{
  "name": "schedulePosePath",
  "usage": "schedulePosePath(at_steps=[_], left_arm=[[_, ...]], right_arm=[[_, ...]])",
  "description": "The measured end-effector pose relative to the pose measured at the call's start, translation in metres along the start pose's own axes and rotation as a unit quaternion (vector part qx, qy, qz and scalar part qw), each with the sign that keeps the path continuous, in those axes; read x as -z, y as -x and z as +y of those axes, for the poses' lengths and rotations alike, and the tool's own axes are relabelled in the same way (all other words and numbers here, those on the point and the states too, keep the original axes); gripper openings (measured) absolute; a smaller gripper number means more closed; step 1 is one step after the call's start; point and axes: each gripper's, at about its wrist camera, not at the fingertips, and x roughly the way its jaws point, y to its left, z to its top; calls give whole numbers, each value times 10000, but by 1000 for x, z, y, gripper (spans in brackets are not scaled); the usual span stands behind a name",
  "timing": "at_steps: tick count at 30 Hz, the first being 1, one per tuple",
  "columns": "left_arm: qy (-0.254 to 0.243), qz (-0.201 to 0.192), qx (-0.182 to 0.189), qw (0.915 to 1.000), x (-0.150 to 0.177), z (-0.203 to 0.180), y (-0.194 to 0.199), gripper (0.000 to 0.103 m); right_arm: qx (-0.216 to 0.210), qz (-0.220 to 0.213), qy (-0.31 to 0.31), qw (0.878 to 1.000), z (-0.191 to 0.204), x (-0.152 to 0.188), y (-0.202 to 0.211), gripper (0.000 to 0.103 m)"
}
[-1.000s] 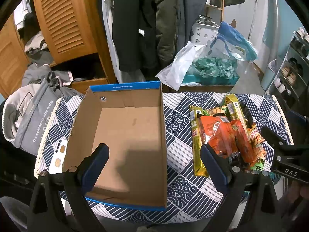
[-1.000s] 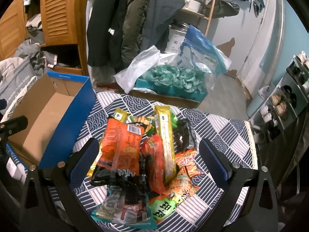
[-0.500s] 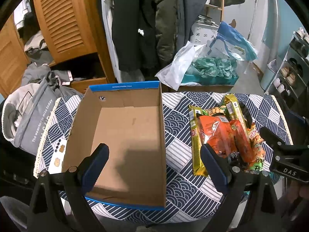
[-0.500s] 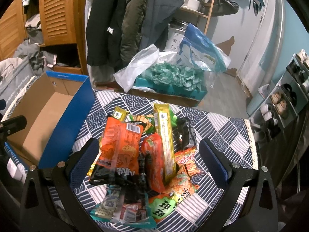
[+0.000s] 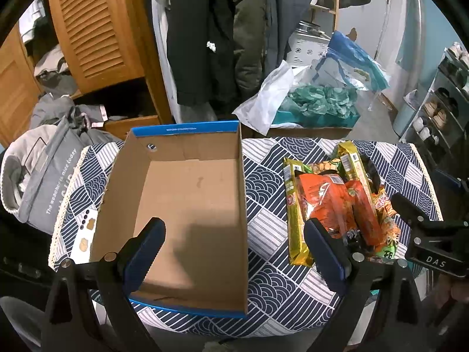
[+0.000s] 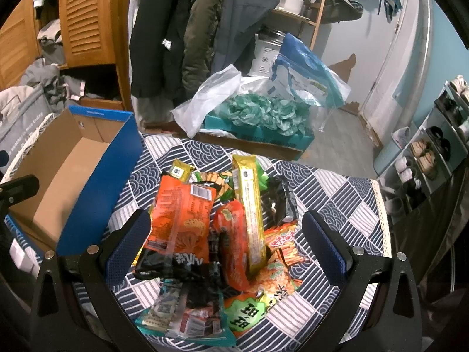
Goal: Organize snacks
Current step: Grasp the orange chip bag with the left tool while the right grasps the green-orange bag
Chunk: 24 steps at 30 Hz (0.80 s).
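A pile of snack packets (image 6: 217,234) lies on the patterned tablecloth (image 6: 337,199), just to the right of an open cardboard box (image 5: 181,205) with blue outer walls. The box holds nothing; its long axis runs away from the cameras, toward the hanging coats (image 5: 205,35).

In the pile, a gold wrapped bar (image 6: 249,205) lies lengthwise away from the right wrist camera, its far end tipped slightly left. A large orange packet (image 6: 181,214) lies beside it on the left, long axis running much the same way, barcode at the far end. A second gold bar (image 5: 294,211) runs along the pile's left edge. Nearest the right camera lies a teal-edged packet (image 6: 181,319), apparently crosswise, though the lens distorts it.

The right gripper (image 6: 225,243) hovers over the pile, fingers spread wide on either side, touching nothing. The left gripper (image 5: 234,249) is likewise spread, hanging over the box's near right wall and holding nothing.
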Motion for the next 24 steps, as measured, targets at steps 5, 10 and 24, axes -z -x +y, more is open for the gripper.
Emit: schedulePosePath(at_steps=[5,10,24], left_arm=[[-12,42,63,10000,-2,-5,-1,97],[-82,125,165,9998,-4,-13,-7,97],[-383,415,369,9977,-14,-58,-28,97]], right_arm=[[29,28,-28,10000,-4,4,0,101],[101,73,-97,9999,-12,4,2,101],[507,406,-552,9964,-61,28,-8,101]])
